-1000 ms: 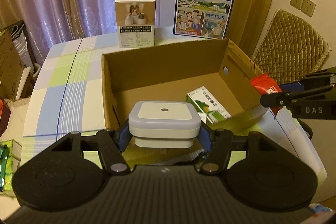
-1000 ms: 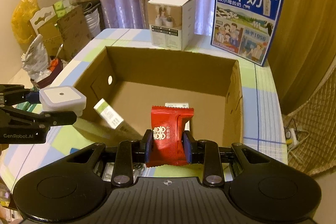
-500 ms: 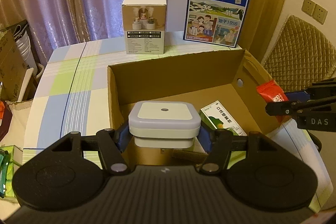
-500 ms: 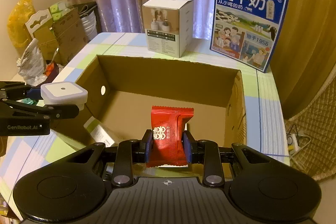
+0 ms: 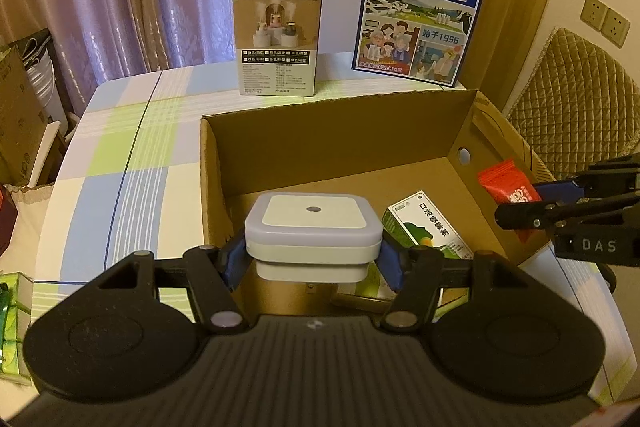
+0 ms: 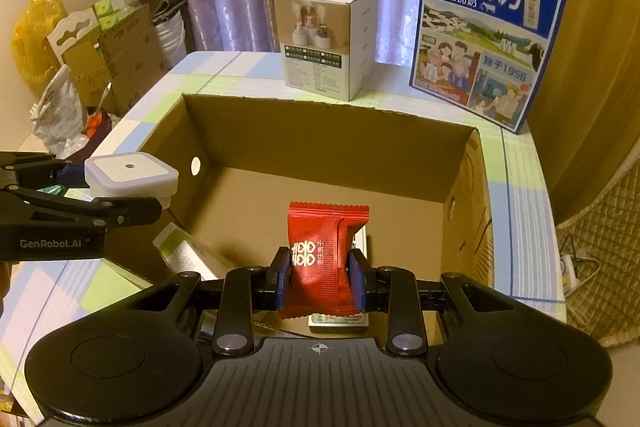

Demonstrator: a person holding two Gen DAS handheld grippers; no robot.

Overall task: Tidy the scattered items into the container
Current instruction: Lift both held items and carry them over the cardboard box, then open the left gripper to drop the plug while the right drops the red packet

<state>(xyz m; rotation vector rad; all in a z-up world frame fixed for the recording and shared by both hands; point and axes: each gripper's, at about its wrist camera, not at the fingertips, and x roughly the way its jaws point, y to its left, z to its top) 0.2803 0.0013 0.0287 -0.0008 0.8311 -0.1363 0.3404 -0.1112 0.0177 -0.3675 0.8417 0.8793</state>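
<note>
An open cardboard box [image 5: 332, 143] [image 6: 320, 143] stands on the checked tablecloth. My left gripper [image 5: 312, 259] is shut on a white square night light [image 5: 314, 227] and holds it above the box's near left corner; it also shows in the right wrist view [image 6: 130, 177]. My right gripper [image 6: 320, 275] is shut on a red snack packet [image 6: 324, 251], held over the box's near right side; the packet shows in the left wrist view [image 5: 510, 187]. A green-and-white carton [image 5: 430, 233] lies inside the box, and a second flat pack [image 6: 340, 321] lies under the packet.
A white product box [image 5: 276, 39] and a blue milk carton case [image 5: 420, 15] stand behind the cardboard box. A green item [image 5: 10, 327] lies at the table's left edge. Cartons and bags [image 6: 80, 67] stand on the floor to the left. A quilted chair [image 5: 572, 99] is on the right.
Both grippers have moved forward and higher over the box with their items still held. The box interior now shows more fully.
</note>
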